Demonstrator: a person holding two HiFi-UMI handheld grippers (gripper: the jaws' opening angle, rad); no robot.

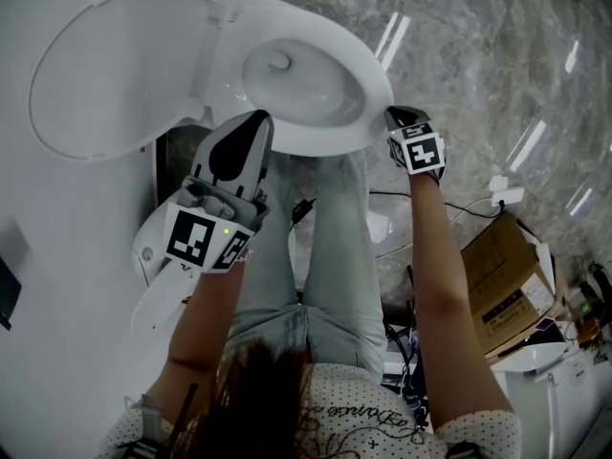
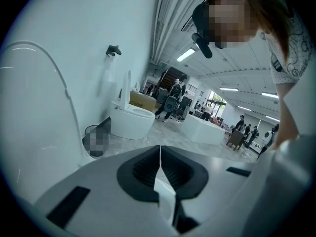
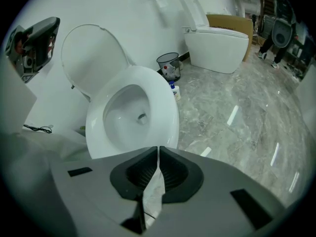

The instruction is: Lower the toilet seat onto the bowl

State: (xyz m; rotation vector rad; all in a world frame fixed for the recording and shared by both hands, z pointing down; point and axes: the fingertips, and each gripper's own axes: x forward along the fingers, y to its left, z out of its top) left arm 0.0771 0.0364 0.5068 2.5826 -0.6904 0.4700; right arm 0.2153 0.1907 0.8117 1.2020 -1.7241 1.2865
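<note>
Seat [image 3: 170,107] appears down on bowl [image 3: 121,115]; lid [image 3: 91,53] upright. Left gripper [image 2: 159,152] and right gripper [image 3: 158,152] clenched, empty. Next: probably back clear.

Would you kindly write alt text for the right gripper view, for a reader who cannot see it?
The right claw, shut and empty, points at a white toilet whose lid stands up against the wall. Beyond it on the grey marble floor are a small bin and a second toilet.
</note>
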